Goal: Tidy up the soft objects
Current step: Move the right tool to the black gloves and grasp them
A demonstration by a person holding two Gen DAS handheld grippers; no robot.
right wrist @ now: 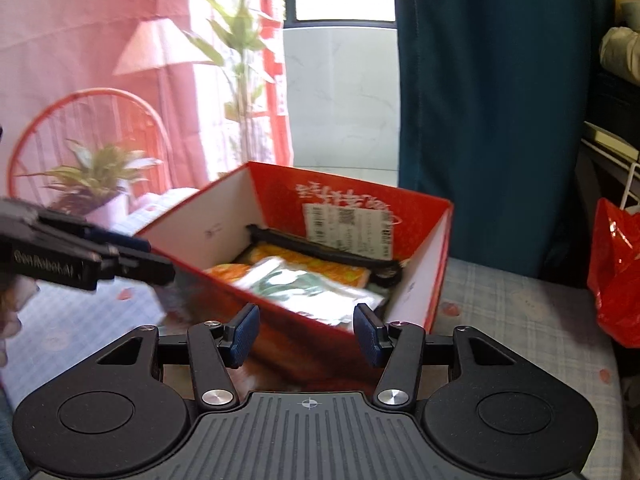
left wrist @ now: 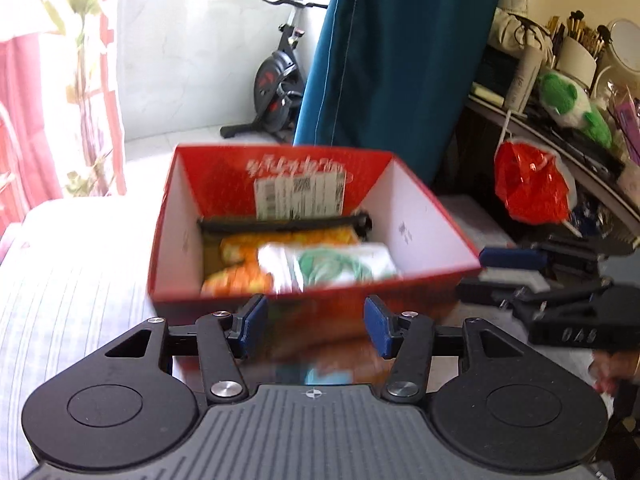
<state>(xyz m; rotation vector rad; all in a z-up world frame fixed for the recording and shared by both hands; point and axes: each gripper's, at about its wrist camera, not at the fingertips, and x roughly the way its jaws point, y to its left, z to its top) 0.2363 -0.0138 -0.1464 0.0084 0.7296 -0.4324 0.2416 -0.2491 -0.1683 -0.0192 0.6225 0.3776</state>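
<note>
Red box (left wrist: 434, 236) on the checked bedcover (left wrist: 80, 280), my landmark. Inside it: a white-and-green folded piece (left wrist: 332, 266) on top, orange fabric (left wrist: 240, 276) beneath, a black pouch (left wrist: 284, 224) along the far wall. Left gripper (left wrist: 316, 326) and right gripper (right wrist: 306, 334) sit just short of the near wall, jaws partly spread, nothing between them. I judge the packing mostly done; no loose soft item shows outside the box.
</note>
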